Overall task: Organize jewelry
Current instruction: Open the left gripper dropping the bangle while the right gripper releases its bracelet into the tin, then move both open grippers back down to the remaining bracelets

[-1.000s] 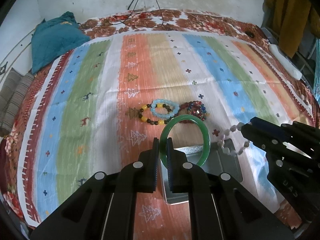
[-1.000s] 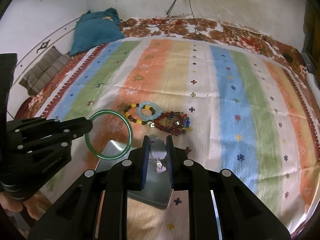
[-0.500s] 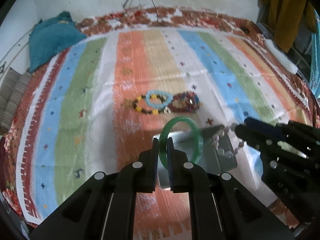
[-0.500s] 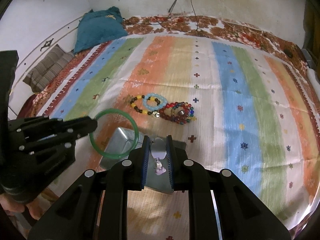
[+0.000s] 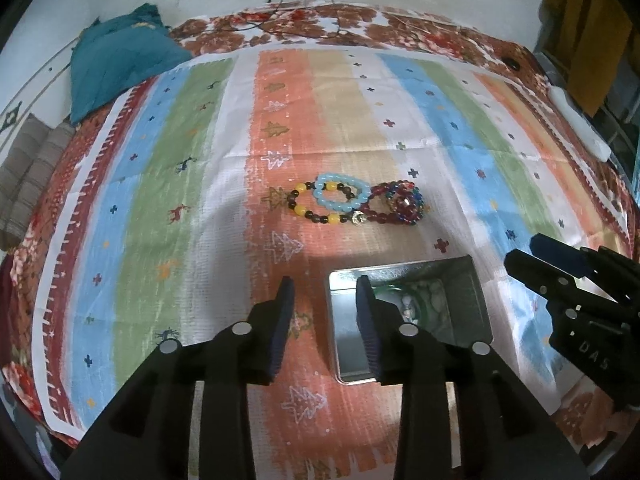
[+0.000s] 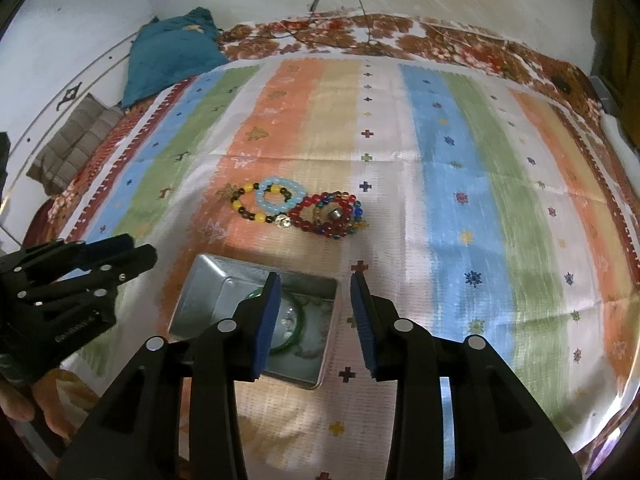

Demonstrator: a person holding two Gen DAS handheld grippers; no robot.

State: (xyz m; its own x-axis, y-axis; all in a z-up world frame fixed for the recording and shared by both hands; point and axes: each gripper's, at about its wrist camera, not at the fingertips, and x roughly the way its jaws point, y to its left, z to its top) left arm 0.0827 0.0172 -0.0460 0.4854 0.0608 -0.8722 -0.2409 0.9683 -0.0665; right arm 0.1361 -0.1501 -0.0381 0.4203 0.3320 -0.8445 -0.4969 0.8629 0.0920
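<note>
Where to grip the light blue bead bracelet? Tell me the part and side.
Grip the light blue bead bracelet on its far arc, from above, one finger inside the loop. It lies flat, and its near arc overlaps the yellow-and-dark bead bracelet.

A bangle (image 6: 297, 322) lies in the tin (image 6: 208, 280) on the bed (image 6: 460, 200), with beaded bracelets (image 6: 296, 208) behind it.

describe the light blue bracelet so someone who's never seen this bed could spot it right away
On the striped cloth, beyond the open metal tin, a cluster of beaded bracelets lies in a row. The light blue bracelet is the small ring of pale, milky beads overlapping the yellow-and-dark bracelet; it alone is one colour throughout.
</note>
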